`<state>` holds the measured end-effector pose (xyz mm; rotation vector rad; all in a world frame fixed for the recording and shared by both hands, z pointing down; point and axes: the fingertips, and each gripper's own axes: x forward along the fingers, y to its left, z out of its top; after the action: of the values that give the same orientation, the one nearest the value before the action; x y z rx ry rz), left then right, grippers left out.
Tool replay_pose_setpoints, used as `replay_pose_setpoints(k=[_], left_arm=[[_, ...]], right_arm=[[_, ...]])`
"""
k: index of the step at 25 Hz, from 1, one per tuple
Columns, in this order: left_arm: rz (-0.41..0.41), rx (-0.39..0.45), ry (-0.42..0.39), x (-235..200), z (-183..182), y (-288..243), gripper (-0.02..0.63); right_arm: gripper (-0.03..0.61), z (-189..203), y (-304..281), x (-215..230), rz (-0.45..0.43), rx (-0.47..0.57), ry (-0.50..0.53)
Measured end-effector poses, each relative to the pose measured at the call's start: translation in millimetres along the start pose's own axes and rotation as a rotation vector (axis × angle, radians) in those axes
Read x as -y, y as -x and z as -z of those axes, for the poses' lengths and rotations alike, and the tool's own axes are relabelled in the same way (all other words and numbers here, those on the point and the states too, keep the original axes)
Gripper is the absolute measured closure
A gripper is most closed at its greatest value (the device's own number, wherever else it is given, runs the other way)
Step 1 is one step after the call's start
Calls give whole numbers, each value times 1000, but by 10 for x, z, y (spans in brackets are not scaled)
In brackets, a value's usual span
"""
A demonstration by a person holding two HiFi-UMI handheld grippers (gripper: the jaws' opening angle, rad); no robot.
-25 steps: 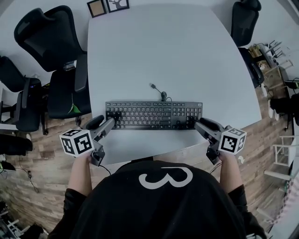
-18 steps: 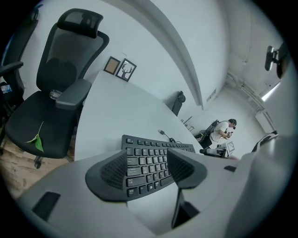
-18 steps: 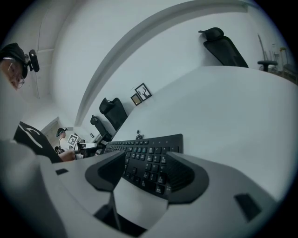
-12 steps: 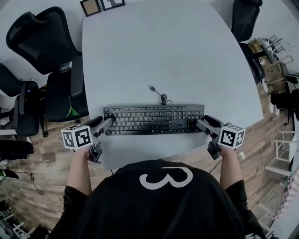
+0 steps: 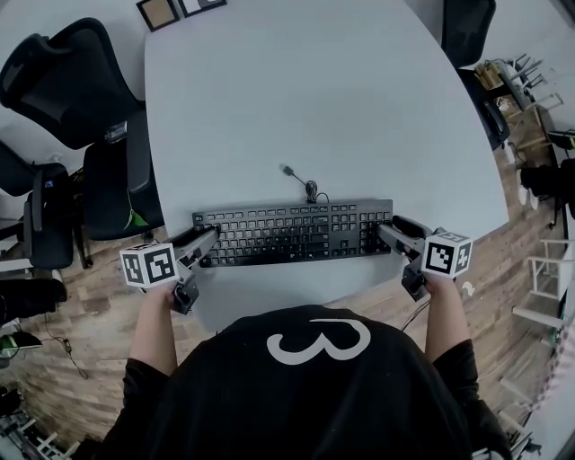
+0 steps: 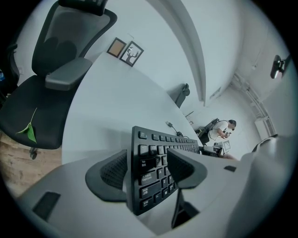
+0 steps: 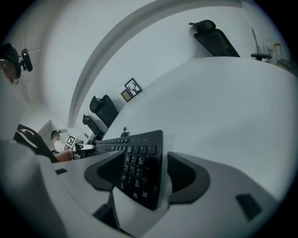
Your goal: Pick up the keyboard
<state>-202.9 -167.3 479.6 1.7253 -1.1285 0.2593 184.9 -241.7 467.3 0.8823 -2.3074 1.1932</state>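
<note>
A black keyboard (image 5: 292, 234) lies flat on the pale grey table (image 5: 305, 99), close to its near edge, with its cable (image 5: 301, 180) trailing away from me. My left gripper (image 5: 205, 241) straddles the keyboard's left end (image 6: 151, 160), which sits between the jaws while the pads stand apart from it. At the other end my right gripper (image 5: 388, 232) has the number-pad end (image 7: 139, 172) between its pads, with a slim gap on each side. Its jaws have just been opening. Each gripper's marker cube shows near my hands.
Black office chairs (image 5: 81, 81) stand left of the table, and another chair (image 5: 467, 27) is at the far right. Two small picture frames (image 5: 171, 9) lean at the far left corner. Wooden floor and clutter (image 5: 530, 99) lie to the right.
Both grippers have slid forward and down onto the keyboard's ends, so each end now lies between a pair of jaws. The keyboard has stayed where it was on the table.
</note>
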Motion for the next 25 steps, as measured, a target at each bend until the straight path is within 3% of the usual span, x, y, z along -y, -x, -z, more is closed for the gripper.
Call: replay_pose_setpoints(k=[5,13,17,20,25], left_arm=[[8,-5,13,-27,-4,-18,351],[94,-21,72,55,7,-37,353],[98,-42,54,48,18,-61,356],[82,-63,42,5,29,-59,379],[76,-74,18,-10,30,-62,414]], right_arm=[[301,47,-110,-37,-22,-43,-16],[304,91,-170,-45,-44,-80,-58],[311,95,-185,-26,-41,-114,-42],[371,104,-193,17,-26,-139,-35],[371,93,-179,17,-22,-132,-52]])
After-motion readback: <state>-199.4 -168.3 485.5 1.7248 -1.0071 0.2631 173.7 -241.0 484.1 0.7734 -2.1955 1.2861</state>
